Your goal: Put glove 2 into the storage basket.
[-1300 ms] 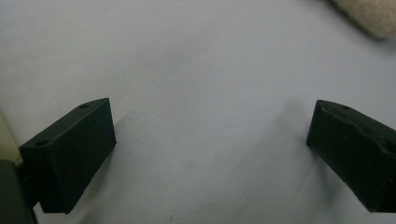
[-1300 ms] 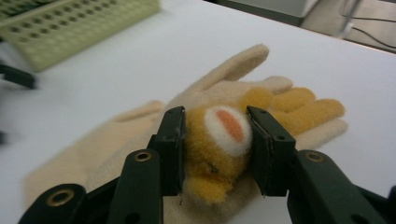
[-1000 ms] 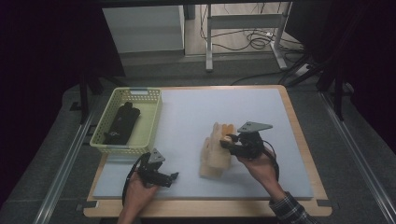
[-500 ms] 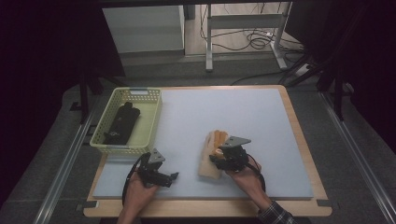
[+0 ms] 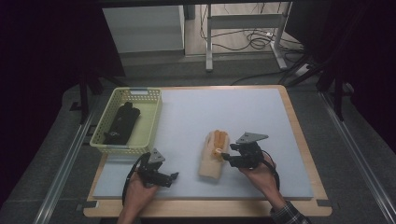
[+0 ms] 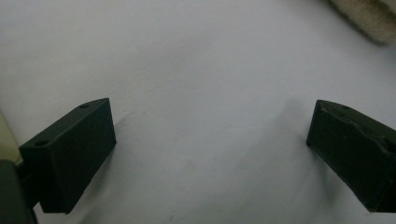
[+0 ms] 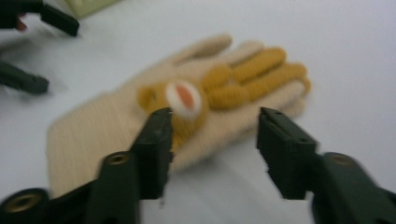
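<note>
Glove (image 5: 213,155), cream knit with orange fingers: lies flat on counter (image 5: 224,112), near front edge. Right claw (image 5: 225,157) jaws wide, just beside its edge, likely lined up for a pinch. Left claw (image 5: 173,177) jaws wide, empty, resting apart near front-left. Yellow basket (image 5: 154,122) at left holds a dark item (image 5: 122,122).
</note>
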{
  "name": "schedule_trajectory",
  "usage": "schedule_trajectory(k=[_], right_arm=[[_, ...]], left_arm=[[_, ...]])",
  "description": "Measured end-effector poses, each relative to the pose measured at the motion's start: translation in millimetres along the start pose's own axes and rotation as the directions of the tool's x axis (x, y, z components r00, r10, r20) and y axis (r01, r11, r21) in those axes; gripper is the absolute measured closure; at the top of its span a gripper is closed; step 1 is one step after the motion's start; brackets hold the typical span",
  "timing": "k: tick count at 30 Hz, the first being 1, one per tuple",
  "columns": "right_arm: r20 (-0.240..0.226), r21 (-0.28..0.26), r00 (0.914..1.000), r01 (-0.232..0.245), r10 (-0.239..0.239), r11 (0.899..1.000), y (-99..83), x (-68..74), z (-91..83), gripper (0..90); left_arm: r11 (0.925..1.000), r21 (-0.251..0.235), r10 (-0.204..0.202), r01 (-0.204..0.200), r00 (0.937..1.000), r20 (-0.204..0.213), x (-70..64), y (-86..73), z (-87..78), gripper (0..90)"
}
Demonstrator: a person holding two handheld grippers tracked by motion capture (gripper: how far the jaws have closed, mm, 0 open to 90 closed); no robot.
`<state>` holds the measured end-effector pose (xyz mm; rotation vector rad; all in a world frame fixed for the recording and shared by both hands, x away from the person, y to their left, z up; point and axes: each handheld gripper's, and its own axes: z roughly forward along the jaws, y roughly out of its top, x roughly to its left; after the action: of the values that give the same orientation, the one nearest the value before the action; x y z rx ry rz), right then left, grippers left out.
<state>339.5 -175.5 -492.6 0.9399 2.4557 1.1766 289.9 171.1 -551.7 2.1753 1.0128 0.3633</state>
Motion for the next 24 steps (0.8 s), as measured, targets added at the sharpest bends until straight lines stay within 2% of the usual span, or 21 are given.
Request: schedule_trajectory(k=[2,3,4,7,8,11,24], right_arm=[[-0.014,0.017,0.9998,0.013,-0.013,1.0,-8.9,-1.7,-0.7,61.6],[-0.028,0.031,0.9992,0.028,-0.027,0.999,-15.7,-0.8,-0.4,71.8],[-0.028,0.031,0.9992,0.028,-0.027,0.999,-15.7,-0.8,-0.4,71.8],[-0.064,0.042,0.997,0.046,-0.043,0.998,-27.2,4.1,1.7,85.7],[-0.068,0.045,0.9965,0.051,-0.048,0.998,-28.6,5.7,2.2,87.9],[-0.09,0.059,0.9938,0.07,-0.065,0.996,-32.1,12.2,6.7,88.6],[-0.113,0.066,0.989,0.103,-0.095,0.992,-30.3,27.3,24.9,88.6]], left_arm=[[1.0,0.0,0.0,0.0,1.0,0.0,0.0,0.0,0.0,1.5],[1.0,0.0,0.0,0.0,1.0,0.0,0.0,0.0,0.0,1.5],[1.0,0.0,0.0,0.0,1.0,0.0,0.0,0.0,0.0,1.5],[1.0,0.0,0.0,0.0,1.0,0.0,-0.1,0.0,0.0,1.5],[1.0,0.0,0.0,0.0,1.0,0.0,0.0,0.0,0.0,1.5],[1.0,0.0,0.0,0.0,1.0,0.0,-0.1,0.0,0.0,1.5],[1.0,0.0,0.001,-0.001,1.0,0.0,0.0,0.0,0.0,1.5]])
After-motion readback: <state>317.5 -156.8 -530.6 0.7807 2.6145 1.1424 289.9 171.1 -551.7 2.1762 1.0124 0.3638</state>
